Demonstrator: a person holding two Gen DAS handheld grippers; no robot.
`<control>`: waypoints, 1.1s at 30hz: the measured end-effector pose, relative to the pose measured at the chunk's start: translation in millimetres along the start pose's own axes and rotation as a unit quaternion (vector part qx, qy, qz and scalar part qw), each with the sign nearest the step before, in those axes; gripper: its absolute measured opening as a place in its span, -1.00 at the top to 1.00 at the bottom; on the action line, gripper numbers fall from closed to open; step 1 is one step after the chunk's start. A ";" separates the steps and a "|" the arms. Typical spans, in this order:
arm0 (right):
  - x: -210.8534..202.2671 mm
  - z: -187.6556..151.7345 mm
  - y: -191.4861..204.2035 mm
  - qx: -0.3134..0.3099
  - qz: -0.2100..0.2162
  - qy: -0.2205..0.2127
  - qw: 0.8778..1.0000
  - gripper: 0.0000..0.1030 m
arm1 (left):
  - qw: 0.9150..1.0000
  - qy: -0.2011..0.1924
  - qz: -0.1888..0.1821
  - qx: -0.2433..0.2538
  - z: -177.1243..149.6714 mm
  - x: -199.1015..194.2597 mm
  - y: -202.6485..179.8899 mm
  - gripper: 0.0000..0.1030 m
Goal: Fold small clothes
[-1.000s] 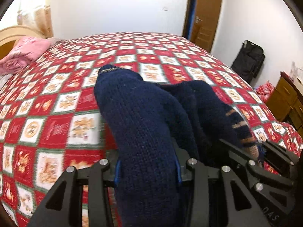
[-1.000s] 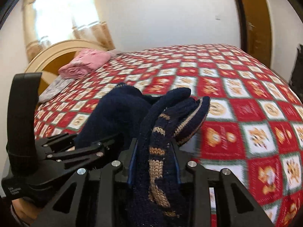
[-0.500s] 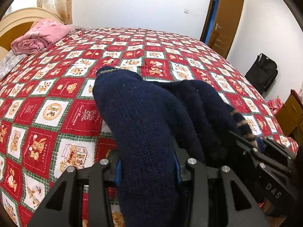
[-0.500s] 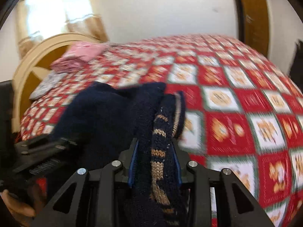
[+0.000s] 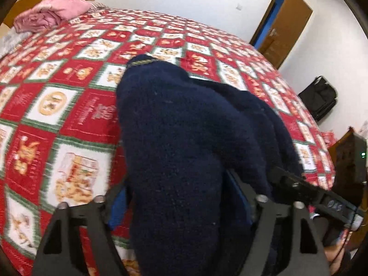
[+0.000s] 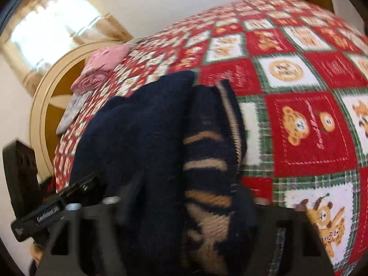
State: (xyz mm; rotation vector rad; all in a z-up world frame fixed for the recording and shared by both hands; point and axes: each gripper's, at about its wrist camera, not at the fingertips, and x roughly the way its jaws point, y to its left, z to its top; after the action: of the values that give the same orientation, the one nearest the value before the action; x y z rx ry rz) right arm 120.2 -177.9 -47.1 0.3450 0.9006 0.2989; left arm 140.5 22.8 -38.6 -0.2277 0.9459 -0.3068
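Note:
A small navy knitted garment [image 5: 174, 138] with tan stripes [image 6: 207, 168] hangs bunched between both grippers above the bed. My left gripper [image 5: 179, 197] is shut on its plain navy part, which drapes over the jaws and hides the fingertips. My right gripper [image 6: 184, 204] is shut on the striped edge; the view is blurred. The right gripper also shows in the left wrist view [image 5: 322, 200] at the lower right. The left gripper also shows in the right wrist view [image 6: 57, 209] at the lower left.
The bed carries a red, white and green bear-patterned quilt [image 5: 69, 96]. Folded pink cloth [image 5: 50, 13] lies by the headboard [image 6: 43, 105]. A brown door [image 5: 285, 23], a black bag [image 5: 319, 96] and a wooden cabinet [image 5: 345, 156] stand to the right.
Both grippers have tilted down and moved closer to the quilt with the garment held. The pink cloth and headboard have shifted up and left in view.

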 end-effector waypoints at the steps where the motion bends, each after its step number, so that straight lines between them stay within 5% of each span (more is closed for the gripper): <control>1: -3.5 -1.9 13.2 -0.030 -0.028 -0.010 0.999 0.02 | 1.000 -0.008 0.003 0.004 -1.2 -1.5 -3.3 -0.24; 3: -9.8 -4.3 39.0 -0.084 -0.062 -0.027 0.994 0.11 | 0.999 -0.023 0.015 0.025 -3.7 -5.8 -12.8 -0.02; 6: -22.5 -2.4 66.7 -0.127 -0.048 -0.051 0.990 0.13 | 0.997 -0.047 0.030 0.046 -3.9 -18.8 -23.8 0.17; 9: -31.8 7.9 88.6 -0.140 -0.010 -0.060 0.988 0.15 | 0.996 -0.071 0.019 0.041 2.1 -37.0 -22.0 0.20; 15: -14.3 37.3 135.9 -0.159 0.043 -0.079 0.983 0.15 | 0.990 -0.122 0.062 0.037 31.0 -76.3 5.4 0.20; 20: 29.4 58.4 174.3 -0.175 0.078 -0.088 0.978 0.15 | 0.982 -0.144 0.116 0.027 61.2 -92.6 39.7 0.20; 25: 110.1 69.6 165.6 -0.133 0.065 -0.051 0.988 0.15 | 0.974 -0.141 0.176 0.034 81.6 -78.9 76.2 0.20; 27: 146.3 68.9 157.1 -0.134 0.029 -0.018 0.990 0.13 | 0.974 -0.119 0.188 0.031 85.0 -55.6 97.7 0.18; 30: 142.8 73.3 148.2 -0.110 0.053 -0.022 0.992 0.05 | 0.979 -0.060 0.196 0.009 81.6 -19.4 129.1 0.11; 33: 137.2 73.8 142.6 -0.109 0.059 -0.007 0.992 0.03 | 0.978 -0.066 0.197 -0.020 72.5 -18.1 153.7 -0.40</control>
State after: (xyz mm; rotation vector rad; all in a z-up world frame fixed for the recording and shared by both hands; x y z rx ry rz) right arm 244.5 -7.3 -43.0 0.1990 0.8255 0.4997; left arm 214.5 176.8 -33.5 -0.0924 0.8445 0.0917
